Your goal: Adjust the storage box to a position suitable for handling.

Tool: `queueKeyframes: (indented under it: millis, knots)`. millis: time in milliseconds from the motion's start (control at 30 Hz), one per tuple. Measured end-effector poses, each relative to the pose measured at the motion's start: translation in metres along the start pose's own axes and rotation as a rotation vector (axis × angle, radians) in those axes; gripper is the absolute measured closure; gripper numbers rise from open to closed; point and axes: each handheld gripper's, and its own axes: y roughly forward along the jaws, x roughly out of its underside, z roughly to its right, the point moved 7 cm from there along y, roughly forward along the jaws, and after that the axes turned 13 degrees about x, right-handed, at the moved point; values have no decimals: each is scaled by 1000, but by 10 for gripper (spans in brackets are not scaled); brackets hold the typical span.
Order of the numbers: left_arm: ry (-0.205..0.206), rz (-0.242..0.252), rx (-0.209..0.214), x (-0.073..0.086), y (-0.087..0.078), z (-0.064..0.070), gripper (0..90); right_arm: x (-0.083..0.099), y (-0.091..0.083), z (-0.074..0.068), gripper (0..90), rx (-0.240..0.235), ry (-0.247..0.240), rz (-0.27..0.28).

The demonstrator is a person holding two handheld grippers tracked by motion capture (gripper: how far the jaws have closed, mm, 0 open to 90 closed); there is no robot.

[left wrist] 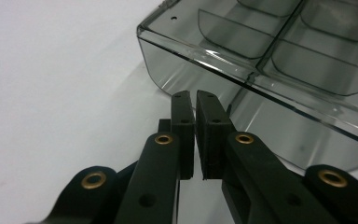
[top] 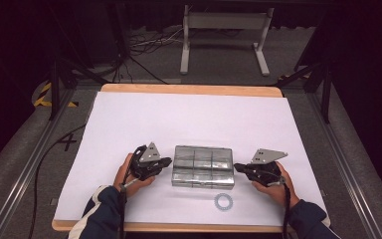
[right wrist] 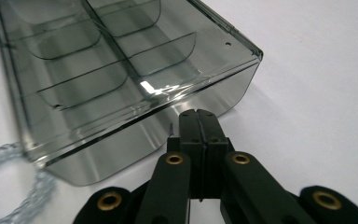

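A clear, smoky-grey plastic organiser box (top: 203,166) with a closed lid and six inner compartments lies flat on the white sheet (top: 144,119) that covers the wooden table (top: 189,89). The left gripper (top: 167,161) sits just beside the box's left end wall, its black jaws nearly together with only a thin slit between the pads (left wrist: 182,135), clamping nothing. The right gripper (top: 237,167) sits just beside the box's right end wall, its jaws pressed fully together and empty. A pale blue beaded bracelet (top: 224,202) lies on the sheet just in front of the box's near right corner, apart from it.
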Motion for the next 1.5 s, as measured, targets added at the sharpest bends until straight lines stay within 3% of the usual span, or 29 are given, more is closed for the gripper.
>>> queueKeyframes:
  millis: [233,400,733,900,1100,1500]
  knots:
    - [19,47,6,18,-24,16,816,8,-25,-13,900,-53,-16,5]
    - [11,62,12,28,-29,24,761,13,-37,-26,900,-89,-32,3]
    - [12,63,-6,30,-21,26,584,12,-37,-38,900,-116,-59,-4]
    - [-14,82,-1,30,-22,24,535,12,-36,-40,900,-118,-61,-6]
    - [-11,66,-31,31,-20,23,442,10,-37,-40,900,-126,-52,5]
    - [-10,65,-35,30,-21,23,432,6,-39,-42,900,-127,-52,31]
